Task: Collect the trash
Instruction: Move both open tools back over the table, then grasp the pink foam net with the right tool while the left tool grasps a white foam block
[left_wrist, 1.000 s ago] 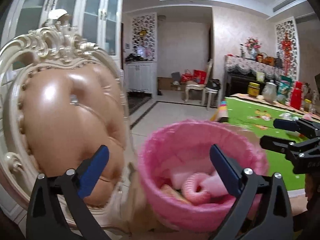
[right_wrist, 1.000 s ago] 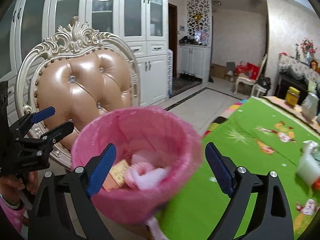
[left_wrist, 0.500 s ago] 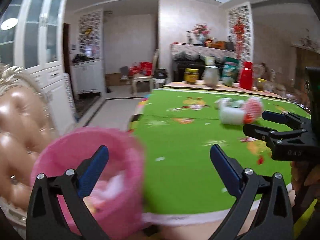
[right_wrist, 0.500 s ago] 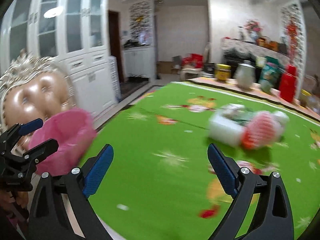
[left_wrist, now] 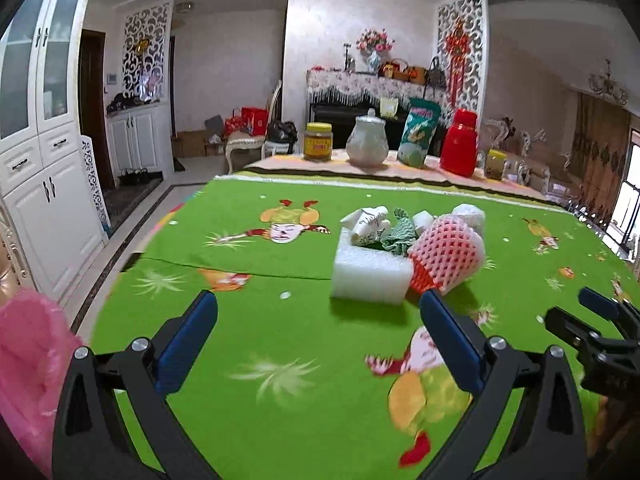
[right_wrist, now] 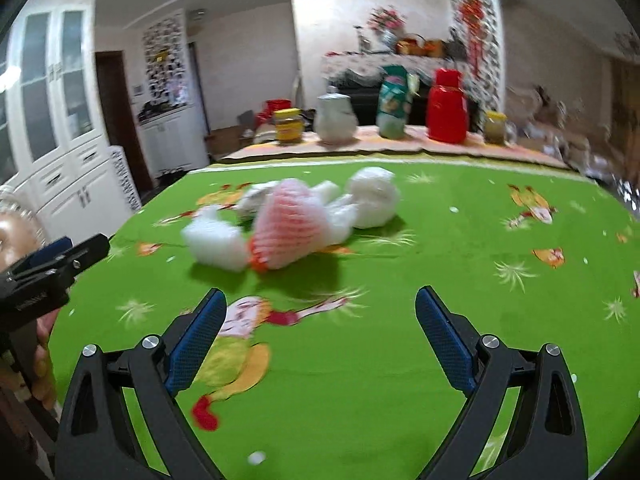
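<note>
1. The trash pile (left_wrist: pixel 408 248) is lying on the green tablecloth (left_wrist: pixel 280 344), a cluster of a white foam block (left_wrist: pixel 370 276), a red-and-white foam net sleeve (left_wrist: pixel 444 254), a crumpled green scrap (left_wrist: pixel 398 232) and white wads.
2. The left gripper (left_wrist: pixel 320 344) is pointing at the table with its blue pads spread wide and gripping nothing; the pile is sitting ahead and slightly right of its fingers.
3. The right gripper (right_wrist: pixel 320 328) is likewise gaping and empty, with the pile (right_wrist: pixel 292 224) ahead and slightly left.
4. The block's long side is running crosswise to the left fingers.
5. Which gripper is nearer is hard to judge; the right view is blurred.
6. The pink bin (left_wrist: pixel 28 372) is showing at the far left edge.
</note>
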Demonstrator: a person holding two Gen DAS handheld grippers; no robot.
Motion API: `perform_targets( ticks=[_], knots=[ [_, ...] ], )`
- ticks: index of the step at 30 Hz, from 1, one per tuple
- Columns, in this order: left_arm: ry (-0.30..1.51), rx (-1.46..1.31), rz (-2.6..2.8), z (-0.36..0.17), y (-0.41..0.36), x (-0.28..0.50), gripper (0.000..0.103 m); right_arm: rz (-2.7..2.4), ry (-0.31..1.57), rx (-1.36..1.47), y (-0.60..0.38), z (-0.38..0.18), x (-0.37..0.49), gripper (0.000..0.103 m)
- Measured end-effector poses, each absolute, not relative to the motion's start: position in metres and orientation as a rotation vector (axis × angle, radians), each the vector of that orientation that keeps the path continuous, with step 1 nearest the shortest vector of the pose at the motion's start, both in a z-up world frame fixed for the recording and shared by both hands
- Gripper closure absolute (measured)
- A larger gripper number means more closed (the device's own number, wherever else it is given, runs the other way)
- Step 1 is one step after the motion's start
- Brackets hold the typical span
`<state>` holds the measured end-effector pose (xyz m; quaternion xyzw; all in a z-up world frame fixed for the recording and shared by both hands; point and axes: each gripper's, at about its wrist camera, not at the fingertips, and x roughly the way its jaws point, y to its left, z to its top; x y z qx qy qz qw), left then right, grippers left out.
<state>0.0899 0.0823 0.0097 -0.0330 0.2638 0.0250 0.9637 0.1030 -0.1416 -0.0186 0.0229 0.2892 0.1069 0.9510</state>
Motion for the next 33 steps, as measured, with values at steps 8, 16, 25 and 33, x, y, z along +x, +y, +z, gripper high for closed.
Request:
perform_targets(
  ticks=[8, 16, 25, 33],
  knots=[
    [0.521, -0.100, 0.165, -0.008, 0.080, 0.157, 0.005, 0.195, 0.623, 0.122, -0.147, -0.030, 0.145, 0.013],
    [0.472, -0.018, 0.181, -0.017, 0.097, 0.156, 0.005, 0.233, 0.692, 0.164, -0.128, -0.041, 0.186, 0.013],
    [0.471, 0.004, 0.140, -0.021, 0.093, 0.156, 0.005, 0.252, 0.741, 0.238, -0.098, -0.055, 0.237, 0.013],
    [0.477, -0.051, 0.170, -0.021, 0.105, 0.154, 0.005, 0.241, 0.788, 0.321, -0.096, -0.069, 0.253, 0.020]
  ],
)
